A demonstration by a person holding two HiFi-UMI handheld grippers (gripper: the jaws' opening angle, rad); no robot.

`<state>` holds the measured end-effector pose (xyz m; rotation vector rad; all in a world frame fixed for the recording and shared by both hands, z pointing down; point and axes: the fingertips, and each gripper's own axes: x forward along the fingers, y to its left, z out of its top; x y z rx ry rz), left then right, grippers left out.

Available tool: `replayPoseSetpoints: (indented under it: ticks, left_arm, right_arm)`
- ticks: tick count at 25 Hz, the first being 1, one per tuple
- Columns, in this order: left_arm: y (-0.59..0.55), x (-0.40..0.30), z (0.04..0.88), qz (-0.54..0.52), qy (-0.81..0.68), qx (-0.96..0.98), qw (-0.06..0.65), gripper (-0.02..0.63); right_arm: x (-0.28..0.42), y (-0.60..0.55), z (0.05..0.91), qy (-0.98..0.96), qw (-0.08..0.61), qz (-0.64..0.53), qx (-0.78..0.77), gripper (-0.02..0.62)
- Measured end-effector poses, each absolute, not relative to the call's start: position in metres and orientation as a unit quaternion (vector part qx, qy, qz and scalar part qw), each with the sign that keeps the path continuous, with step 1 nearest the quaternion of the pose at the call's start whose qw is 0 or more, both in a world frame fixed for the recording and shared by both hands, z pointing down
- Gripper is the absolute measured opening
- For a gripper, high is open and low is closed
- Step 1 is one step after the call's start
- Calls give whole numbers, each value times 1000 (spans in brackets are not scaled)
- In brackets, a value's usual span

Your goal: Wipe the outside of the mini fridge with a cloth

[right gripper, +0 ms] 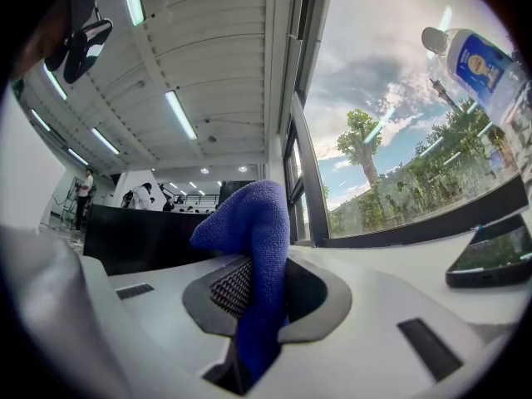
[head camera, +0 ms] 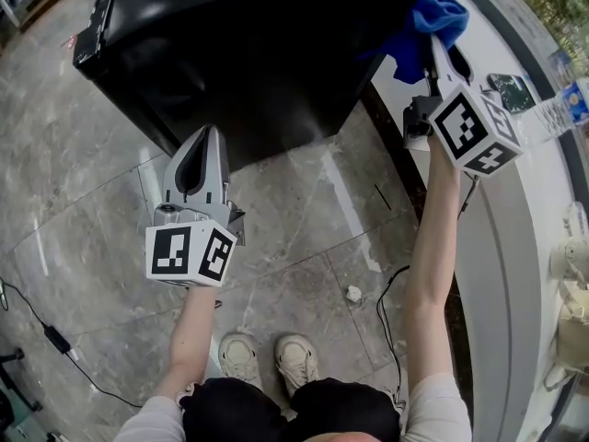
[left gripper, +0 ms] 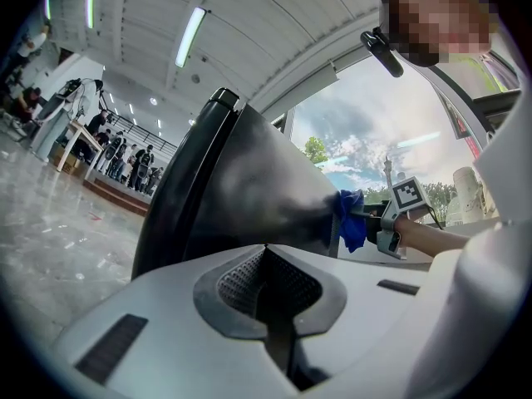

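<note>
Right gripper (head camera: pixel 433 53) jaws clamped on cloth (head camera: pixel 425 21), which looks to be touching right corner of fridge (head camera: pixel 248 63). Rest of fridge lies left of those jaws, so guessing wipe goes leftward. Left gripper (head camera: pixel 204 145) jaws closed, empty, near fridge front.

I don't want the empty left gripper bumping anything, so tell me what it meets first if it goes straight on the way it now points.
The black mini fridge. The left gripper, jaws shut, points at its near dark face, and nothing shows between them. The gap is hard to judge.
</note>
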<state>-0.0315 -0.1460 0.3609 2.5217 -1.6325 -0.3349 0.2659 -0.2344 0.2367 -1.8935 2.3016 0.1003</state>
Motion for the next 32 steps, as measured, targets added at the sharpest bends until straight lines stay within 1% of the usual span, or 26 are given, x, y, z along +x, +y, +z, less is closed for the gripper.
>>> replayPoseSetpoints:
  ticks: [4, 9, 11, 16, 22, 25, 32]
  left_arm:
    - [-136, -45, 366, -100, -556, 824, 53, 5]
    - [-123, -98, 374, -100, -607, 786, 62, 5]
    - [-120, -114, 377, -95, -618, 778, 66, 5]
    - [-112, -143, 370, -87, -635, 766, 49, 5]
    - [-104, -170, 378, -99, -645, 755, 68, 5]
    - [-101, -179, 381, -105, -648, 751, 74, 5]
    - [-108, -175, 395, -102, -641, 755, 96, 5]
  right_arm:
    - [248, -196, 230, 783, 119, 34, -610, 80]
    - [140, -155, 227, 849, 156, 36, -503, 80]
    - [97, -148, 233, 870, 156, 25, -466, 80]
    - [1, -140, 256, 909, 141, -7, -393, 80]
    - [-88, -130, 275, 929, 121, -17, -351, 80]
    - [-111, -130, 285, 933, 102, -8, -346, 80]
    - [-110, -144, 290, 930, 101, -9, -352, 80]
